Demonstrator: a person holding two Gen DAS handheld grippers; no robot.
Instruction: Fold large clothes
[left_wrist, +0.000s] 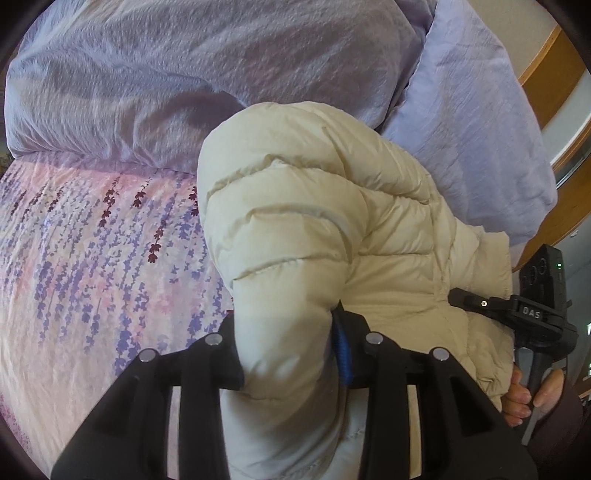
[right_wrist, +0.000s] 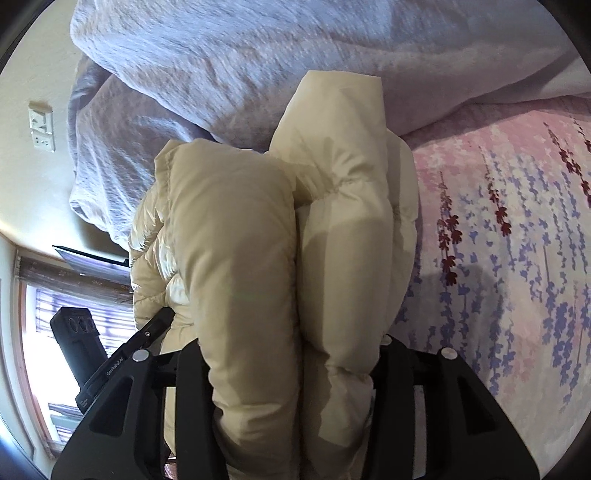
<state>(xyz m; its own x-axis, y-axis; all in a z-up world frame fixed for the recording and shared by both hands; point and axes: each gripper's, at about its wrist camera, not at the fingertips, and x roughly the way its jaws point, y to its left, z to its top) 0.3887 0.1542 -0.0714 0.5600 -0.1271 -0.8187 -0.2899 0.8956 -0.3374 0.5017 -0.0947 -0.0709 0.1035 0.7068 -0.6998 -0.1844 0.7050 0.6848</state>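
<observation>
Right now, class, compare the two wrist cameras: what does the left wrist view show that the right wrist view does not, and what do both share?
Only the left wrist view shows a person's hand gripping the other tool's handle, a blue strip beside the padding, and a curved wooden bed frame.

Only the right wrist view shows a white wall socket and a bright window with blinds.

Both show the cream quilted puffer jacket bunched between black gripper fingers, the lilac crinkled duvet and the floral pink-and-purple bedsheet.
</observation>
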